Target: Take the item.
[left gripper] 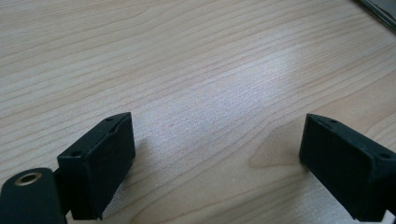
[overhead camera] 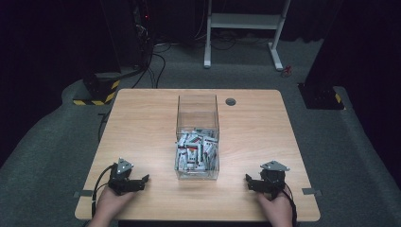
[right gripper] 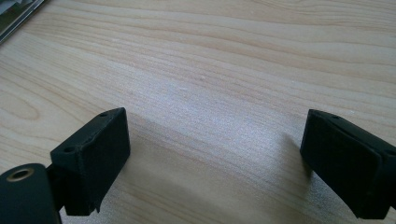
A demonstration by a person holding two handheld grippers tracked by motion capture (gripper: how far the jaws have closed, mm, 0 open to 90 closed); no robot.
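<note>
Both grippers, left [overhead camera: 143,180] and right [overhead camera: 250,182], rest with jaws wide and empty; the clear box [overhead camera: 197,113] of packets [overhead camera: 196,152] stands between them. A careless reach (either side) could probably knock its thin walls.

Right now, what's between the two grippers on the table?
In the high view, the clear box of small packets sits between the left gripper and right gripper.

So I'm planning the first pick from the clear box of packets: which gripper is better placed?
Neither clearly: left gripper and right gripper rest open on either side of the clear box.
</note>
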